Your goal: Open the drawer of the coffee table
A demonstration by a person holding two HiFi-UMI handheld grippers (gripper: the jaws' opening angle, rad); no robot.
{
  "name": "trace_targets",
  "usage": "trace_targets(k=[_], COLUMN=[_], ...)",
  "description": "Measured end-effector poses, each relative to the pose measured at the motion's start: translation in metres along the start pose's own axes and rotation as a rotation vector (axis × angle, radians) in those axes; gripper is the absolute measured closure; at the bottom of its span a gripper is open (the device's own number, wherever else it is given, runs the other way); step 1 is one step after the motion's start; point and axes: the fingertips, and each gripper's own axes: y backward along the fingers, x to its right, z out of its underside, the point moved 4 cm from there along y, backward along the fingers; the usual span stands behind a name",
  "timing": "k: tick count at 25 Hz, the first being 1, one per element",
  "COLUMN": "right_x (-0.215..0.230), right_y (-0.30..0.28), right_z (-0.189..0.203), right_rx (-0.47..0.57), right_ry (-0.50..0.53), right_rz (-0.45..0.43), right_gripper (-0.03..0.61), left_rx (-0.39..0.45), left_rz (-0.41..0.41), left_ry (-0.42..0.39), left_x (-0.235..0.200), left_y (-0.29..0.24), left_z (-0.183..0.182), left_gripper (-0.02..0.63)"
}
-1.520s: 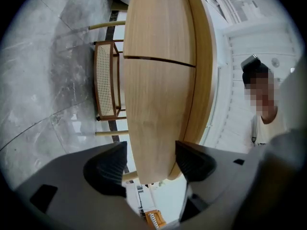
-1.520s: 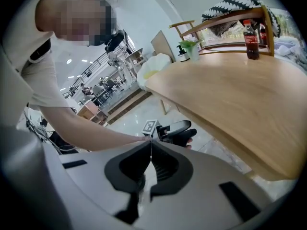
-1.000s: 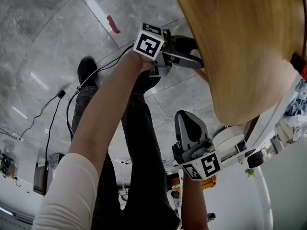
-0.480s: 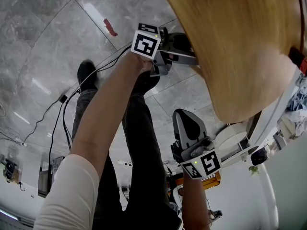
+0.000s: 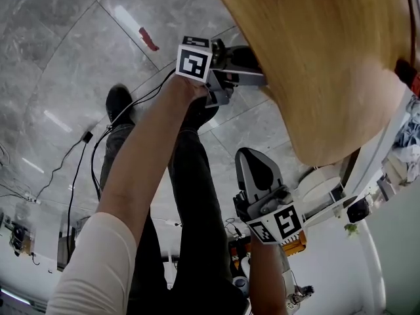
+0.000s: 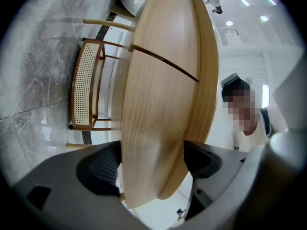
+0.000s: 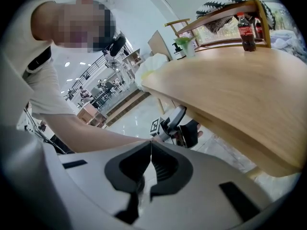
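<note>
Item: coffee table [image 6: 163, 90], pale wood, with a dark seam crossing its side. In the head view it fills the upper right, over the grey floor tiles [image 5: 65, 44].
Left gripper [image 6: 152, 162]: we record the jaws spread wide, both pads against the table's rim, gripping it.
Right gripper [image 7: 150, 145]: jaws pressed together, holding nothing, near the worktop and clear of it.

Wooden coffee table [image 6: 163, 90], rim between the jaws of the left gripper [image 6: 153, 162], carries a cola bottle [image 7: 247, 32] far ahead-right of the right gripper [image 7: 149, 164]; grey marble floor [image 5: 59, 64] left of the left gripper bears black cables [image 5: 86, 136].
</note>
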Motion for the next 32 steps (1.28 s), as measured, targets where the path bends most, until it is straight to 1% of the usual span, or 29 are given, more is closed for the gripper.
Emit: trace_targets(k=[1,4,6,24,28,32], right_x=[0.0,0.0,0.0,0.003,0.003,0.006], right_y=[-0.001,-0.005,-0.007,-0.013,-0.015,-0.015], right_z=[0.0,0.001,0.001,0.027,0.028,0.026], right_rx=[0.001,0.002,0.001,-0.044,-0.057,-0.059], right_ry=[-0.002,-0.005,-0.006,-0.022,-0.009,0.003], right_rz=[0.001,0.003,0.002,-0.003,-0.003,0.001], right_gripper=[0.56,0.56,0.56,0.56,0.56,0.56], left_rx=[0.018,0.076,0.098,0.112,0.14,0.163], left_rz=[-0.001,-0.011,-0.015,0.057,0.066,0.068], left_ry=[0.008,0.032,0.038,0.021,0.024,0.02], left_x=[-0.001,-0.004,-0.005,-0.003,-0.007,-0.008], left_y=[0.001,0.006,0.008,0.01,0.012,0.015], left_z=[0.0,0.001,0.002,0.003,0.005,0.005], left_gripper=[0.182,0.231,0.248,0.246,0.274,0.286])
